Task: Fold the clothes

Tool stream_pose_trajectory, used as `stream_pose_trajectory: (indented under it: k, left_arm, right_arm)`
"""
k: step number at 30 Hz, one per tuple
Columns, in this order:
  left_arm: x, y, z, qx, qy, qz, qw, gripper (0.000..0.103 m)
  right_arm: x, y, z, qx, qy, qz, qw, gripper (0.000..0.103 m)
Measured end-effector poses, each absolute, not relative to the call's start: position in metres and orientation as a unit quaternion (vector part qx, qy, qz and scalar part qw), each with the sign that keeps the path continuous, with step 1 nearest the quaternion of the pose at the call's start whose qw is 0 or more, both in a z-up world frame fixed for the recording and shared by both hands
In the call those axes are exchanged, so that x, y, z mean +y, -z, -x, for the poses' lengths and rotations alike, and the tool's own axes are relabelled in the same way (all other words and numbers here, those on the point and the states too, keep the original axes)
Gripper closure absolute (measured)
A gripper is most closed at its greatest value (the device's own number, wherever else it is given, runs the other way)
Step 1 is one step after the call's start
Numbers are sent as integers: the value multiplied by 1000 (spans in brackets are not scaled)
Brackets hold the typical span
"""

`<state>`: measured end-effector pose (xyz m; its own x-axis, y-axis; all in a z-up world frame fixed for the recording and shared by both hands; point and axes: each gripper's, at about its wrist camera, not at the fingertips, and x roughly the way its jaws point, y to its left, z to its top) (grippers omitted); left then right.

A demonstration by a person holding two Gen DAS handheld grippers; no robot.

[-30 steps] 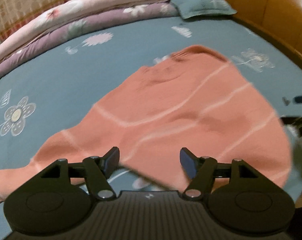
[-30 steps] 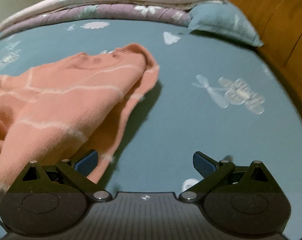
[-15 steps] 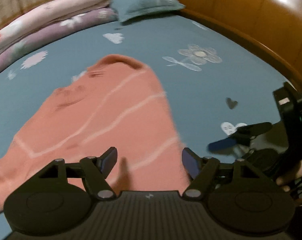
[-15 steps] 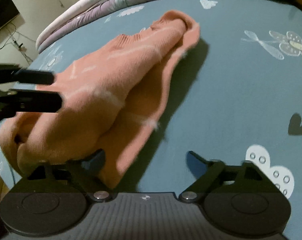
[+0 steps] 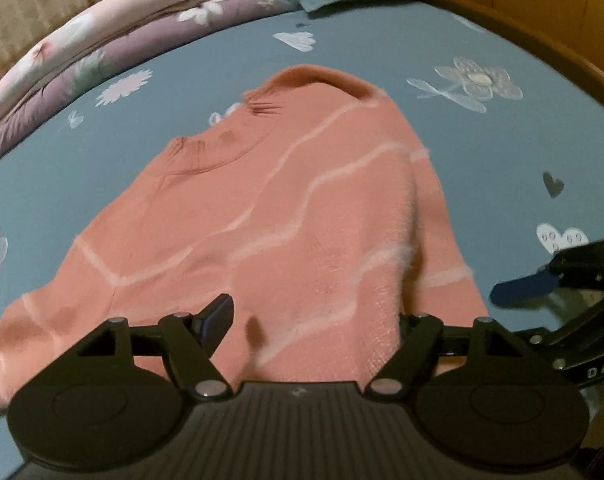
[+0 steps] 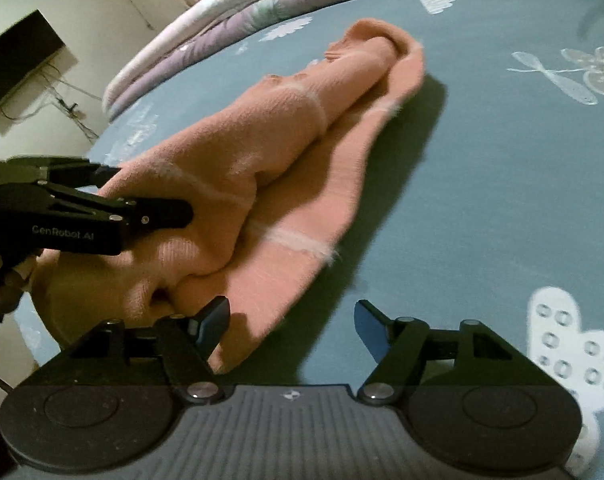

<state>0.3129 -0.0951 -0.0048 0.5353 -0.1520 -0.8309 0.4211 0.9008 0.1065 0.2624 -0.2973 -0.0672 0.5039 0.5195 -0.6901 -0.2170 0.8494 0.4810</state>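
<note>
Left gripper (image 5: pixel 305 322), bottom centre of the left wrist view: jaws apart and just opening, a raised fold of the salmon striped sweater (image 5: pixel 286 216) between them, unpinched. Right wrist view: right gripper (image 6: pixel 292 326), jaws apart though just narrowing, sweater hem at its left finger; blue floral bedsheet (image 6: pixel 481 168) beneath.

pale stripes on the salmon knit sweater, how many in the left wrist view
3 on the salmon knit sweater: one from left shoulder to collar side, one wavy across the middle, one lower near the hem. Folds may hide others.
</note>
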Motion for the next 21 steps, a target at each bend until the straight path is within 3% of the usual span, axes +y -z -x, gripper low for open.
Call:
stream_pose_trajectory:
  k: [7, 8, 10, 13, 21]
  left_arm:
    - [-90, 2, -313, 448, 178, -140, 865, 27]
    - [-90, 2, -313, 447, 180, -140, 865, 27]
    - [-90, 1, -313, 446, 184, -139, 865, 27]
    - [-90, 0, -312, 444, 191, -138, 864, 27]
    - [-102, -14, -305, 423, 216, -141, 869, 29]
  right_arm:
    - [-287, 73, -283, 434, -239, -221, 840, 49]
    - [-282, 74, -284, 435, -235, -214, 842, 54]
    - [-277, 74, -285, 437, -224, -201, 847, 75]
    - [-276, 68, -282, 427, -210, -191, 858, 86]
    - [-297, 39, -281, 404, -137, -114, 897, 88]
